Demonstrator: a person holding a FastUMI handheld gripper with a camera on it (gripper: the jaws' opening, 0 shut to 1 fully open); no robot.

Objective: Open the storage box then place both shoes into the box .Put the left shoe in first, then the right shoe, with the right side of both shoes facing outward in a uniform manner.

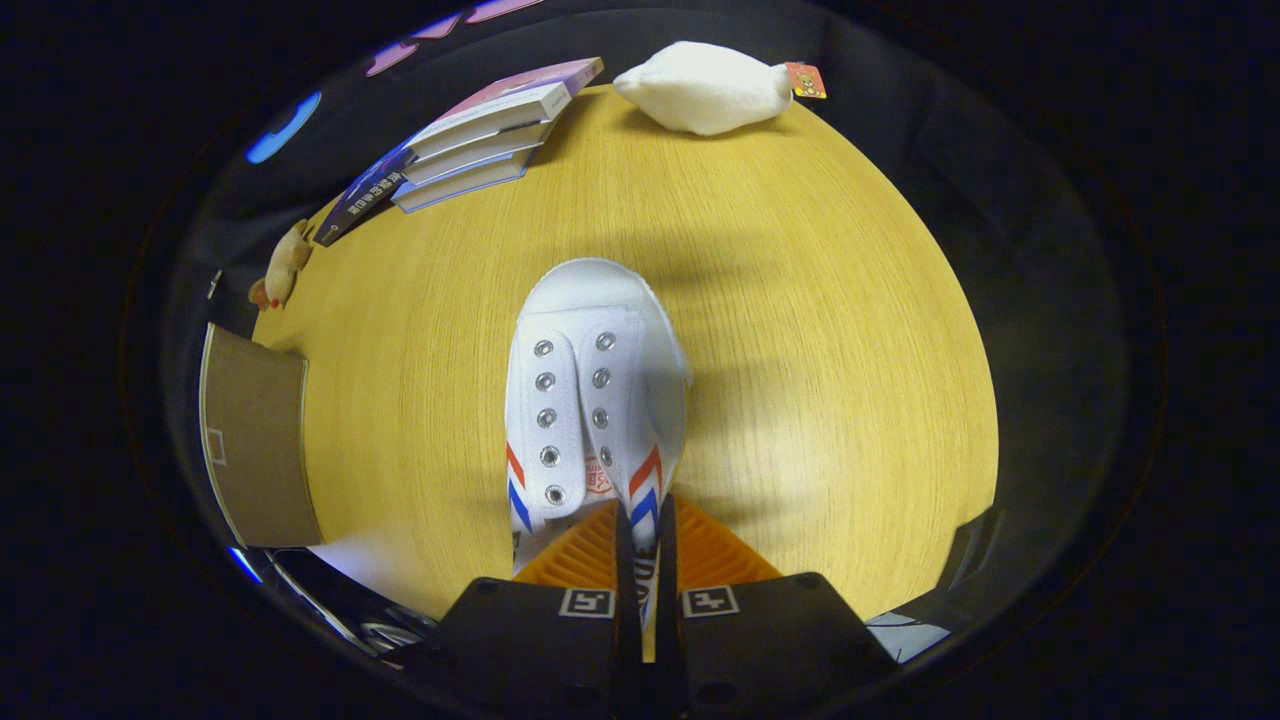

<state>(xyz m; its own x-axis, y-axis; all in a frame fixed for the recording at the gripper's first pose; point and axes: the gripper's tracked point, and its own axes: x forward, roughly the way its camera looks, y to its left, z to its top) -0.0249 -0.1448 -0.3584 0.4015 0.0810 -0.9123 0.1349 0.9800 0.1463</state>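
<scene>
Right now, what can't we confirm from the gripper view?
- White shoe: heel and far side hidden by the gripper; fingers closed on its rear wall. Left or right shoe: cannot tell.
- Cardboard box: cut off by the view's rim; open or closed unclear.
- Small toy near the books: too small to identify.

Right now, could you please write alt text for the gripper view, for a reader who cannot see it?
The gripper is shut on the heel collar of a white shoe, whose toe points away over a wooden table. Beyond it lie a stack of books and a white plush toy; a cardboard box sits off to the left.
</scene>
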